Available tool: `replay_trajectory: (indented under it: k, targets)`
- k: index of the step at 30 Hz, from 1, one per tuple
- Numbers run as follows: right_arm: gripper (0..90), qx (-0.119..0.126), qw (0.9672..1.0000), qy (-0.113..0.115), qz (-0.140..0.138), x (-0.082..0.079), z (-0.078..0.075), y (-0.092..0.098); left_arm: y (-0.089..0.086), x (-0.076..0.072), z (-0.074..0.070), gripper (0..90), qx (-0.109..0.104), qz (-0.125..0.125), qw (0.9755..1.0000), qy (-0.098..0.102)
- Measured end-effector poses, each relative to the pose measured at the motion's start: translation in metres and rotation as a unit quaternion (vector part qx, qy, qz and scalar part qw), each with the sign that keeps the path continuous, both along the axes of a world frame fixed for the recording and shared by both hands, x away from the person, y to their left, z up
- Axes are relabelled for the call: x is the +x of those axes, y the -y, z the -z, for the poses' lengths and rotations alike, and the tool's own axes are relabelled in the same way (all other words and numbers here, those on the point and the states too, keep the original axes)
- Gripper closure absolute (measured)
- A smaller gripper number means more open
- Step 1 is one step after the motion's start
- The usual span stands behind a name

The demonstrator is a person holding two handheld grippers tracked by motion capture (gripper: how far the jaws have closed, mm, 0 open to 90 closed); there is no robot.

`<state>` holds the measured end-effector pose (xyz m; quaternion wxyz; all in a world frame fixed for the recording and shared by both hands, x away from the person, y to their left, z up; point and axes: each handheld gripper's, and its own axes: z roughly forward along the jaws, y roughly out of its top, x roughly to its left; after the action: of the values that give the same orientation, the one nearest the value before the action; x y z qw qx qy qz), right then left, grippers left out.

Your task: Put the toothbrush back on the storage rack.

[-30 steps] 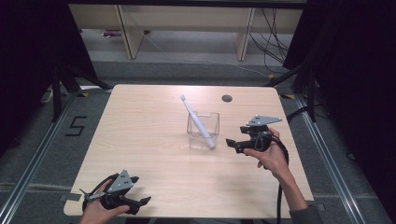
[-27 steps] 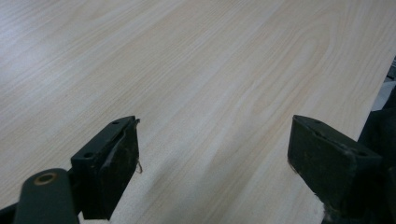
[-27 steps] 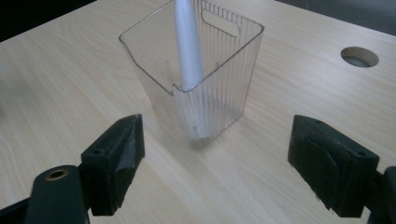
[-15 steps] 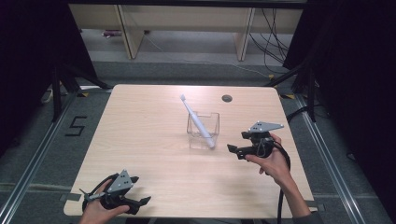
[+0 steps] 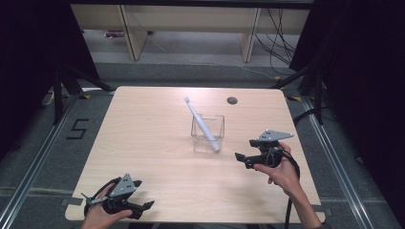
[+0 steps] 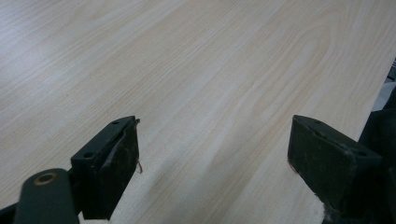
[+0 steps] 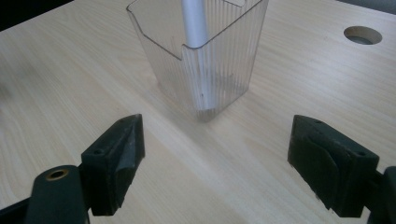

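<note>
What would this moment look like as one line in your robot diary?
toothbrush: leaning in clear cup | right gripper: open, empty, beside cup | left gripper: open, empty, near table front edge

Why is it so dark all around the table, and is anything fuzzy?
High view: light falls on the wooden table, while both sides stay black. Right gripper view: the clear ribbed cup looks sharp and the near jaws look soft. Left gripper view: a pale glare brightens the wood's far left.

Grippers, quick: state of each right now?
Left gripper: open, holding nothing, over bare table.
Right gripper: open, holding nothing, short of the clear cup with the toothbrush.
</note>
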<state>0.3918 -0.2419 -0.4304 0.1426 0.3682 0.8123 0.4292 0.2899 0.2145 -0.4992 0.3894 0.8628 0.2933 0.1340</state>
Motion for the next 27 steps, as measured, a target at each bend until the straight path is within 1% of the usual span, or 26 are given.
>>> replay_trajectory:
  k: [1, 2, 3, 4, 5, 6, 7, 8, 9, 10, 11, 12, 13, 14, 15, 16, 18, 19, 20, 21, 22, 23, 24, 25, 26, 27]
  targets:
    - [19.7, 0.008, 0.9999, -0.011, 0.002, -0.002, 0.001, -0.001, 0.0, 0.0, 0.0, 16.0, 0.0, 0.0, 1.0, 0.0]
    - [19.7, 0.001, 1.0, 0.004, -0.002, -0.001, 0.002, 0.001, 0.0, 0.0, 0.0, 16.0, 0.0, 0.0, 1.0, -0.001]
    - [19.8, 0.012, 0.9999, -0.008, 0.0, -0.003, 0.003, -0.001, 0.0, 0.0, 0.0, 16.0, 0.001, 0.0, 1.0, 0.0]
    - [19.7, 0.002, 1.0, 0.003, -0.001, -0.003, 0.003, 0.001, 0.0, 0.0, 0.0, 16.0, 0.0, 0.0, 1.0, 0.0]
    - [19.8, 0.007, 0.9999, -0.007, 0.004, -0.005, 0.004, 0.0, 0.0, 0.0, 0.0, 16.0, 0.001, 0.0, 1.0, 0.0]
    - [19.8, 0.0, 1.0, -0.001, -0.001, -0.005, 0.005, 0.001, 0.0, 0.0, 0.0, 16.0, 0.001, 0.0, 1.0, 0.0]
    - [19.7, 0.005, 0.9999, -0.009, 0.003, -0.007, 0.006, 0.0, 0.0, 0.0, 0.0, 16.0, 0.001, 0.0, 1.0, 0.0]
    - [19.8, -0.002, 1.0, 0.002, -0.003, -0.006, 0.007, 0.001, 0.0, 0.0, 0.0, 16.0, 0.001, 0.001, 1.0, 0.0]
    - [19.8, 0.0, 1.0, 0.002, -0.006, -0.006, 0.008, 0.001, 0.0, 0.0, 0.0, 16.0, 0.001, 0.001, 1.0, 0.0]
    - [19.8, 0.005, 0.9998, -0.016, 0.007, -0.01, 0.007, 0.0, 0.0, 0.0, 0.0, 16.0, 0.001, 0.001, 1.0, 0.0]
    - [19.8, -0.005, 1.0, 0.001, -0.004, -0.008, 0.008, 0.001, 0.0, 0.0, 0.0, 16.0, 0.001, 0.001, 1.0, 0.0]
    - [19.8, -0.006, 1.0, 0.002, -0.002, -0.01, 0.007, 0.001, 0.0, 0.0, 0.0, 16.1, 0.001, 0.001, 1.0, 0.001]
    - [19.9, 0.003, 1.0, -0.003, 0.002, -0.011, 0.008, 0.0, 0.0, 0.0, 0.0, 16.0, 0.0, -0.001, 1.0, 0.0]
    - [19.9, 0.0, 1.0, 0.003, -0.001, -0.012, 0.008, 0.0, 0.0, 0.0, 0.0, 16.0, 0.0, -0.001, 1.0, 0.0]
    - [19.9, -0.001, 1.0, 0.0, -0.004, -0.012, 0.008, 0.0, 0.0, 0.0, 0.0, 16.0, 0.0, -0.001, 1.0, 0.0]
    - [19.9, 0.007, 0.9999, -0.011, 0.002, -0.014, 0.009, -0.002, 0.0, 0.0, 0.0, 16.0, 0.0, -0.001, 1.0, 0.0]
    - [19.9, -0.004, 1.0, 0.006, -0.007, -0.014, 0.011, -0.001, 0.0, 0.0, 0.0, 16.0, 0.0, -0.001, 1.0, 0.0]
    - [19.9, 0.004, 1.0, -0.008, -0.001, -0.016, 0.013, -0.003, 0.0, 0.0, 0.0, 16.0, 0.0, -0.001, 1.0, 0.0]
    - [19.9, -0.002, 1.0, 0.002, -0.01, -0.015, 0.013, -0.002, 0.0, 0.0, 0.0, 16.0, -0.001, -0.001, 1.0, 0.0]
    - [19.9, 0.005, 0.9998, -0.018, -0.004, -0.018, 0.013, -0.003, 0.0, 0.0, 0.0, 16.0, -0.001, -0.001, 1.0, 0.0]
    - [19.9, 0.001, 0.9999, -0.007, -0.007, -0.018, 0.015, -0.003, 0.0, 0.0, 0.0, 16.0, -0.001, -0.001, 1.0, 0.0]
    - [19.9, -0.003, 0.9999, -0.004, -0.01, -0.018, 0.015, -0.002, 0.0, 0.0, 0.0, 16.0, 0.0, -0.001, 1.0, 0.0]
    - [19.9, 0.002, 0.9999, -0.015, -0.008, -0.02, 0.016, -0.003, 0.0, 0.0, 0.0, 16.0, 0.0, -0.001, 1.0, 0.0]
    - [19.9, -0.001, 0.9999, -0.009, -0.01, -0.02, 0.017, -0.003, 0.0, 0.0, 0.0, 16.0, 0.0, -0.001, 1.0, 0.0]
    - [20.0, 0.002, 0.9998, -0.017, -0.01, -0.021, 0.017, -0.003, 0.0, 0.0, 0.0, 16.0, 0.001, 0.001, 1.0, 0.0]
    - [19.9, 0.002, 0.9998, -0.018, -0.006, -0.022, 0.018, -0.004, 0.0, 0.0, 0.0, 16.0, 0.0, 0.0, 1.0, 0.0]
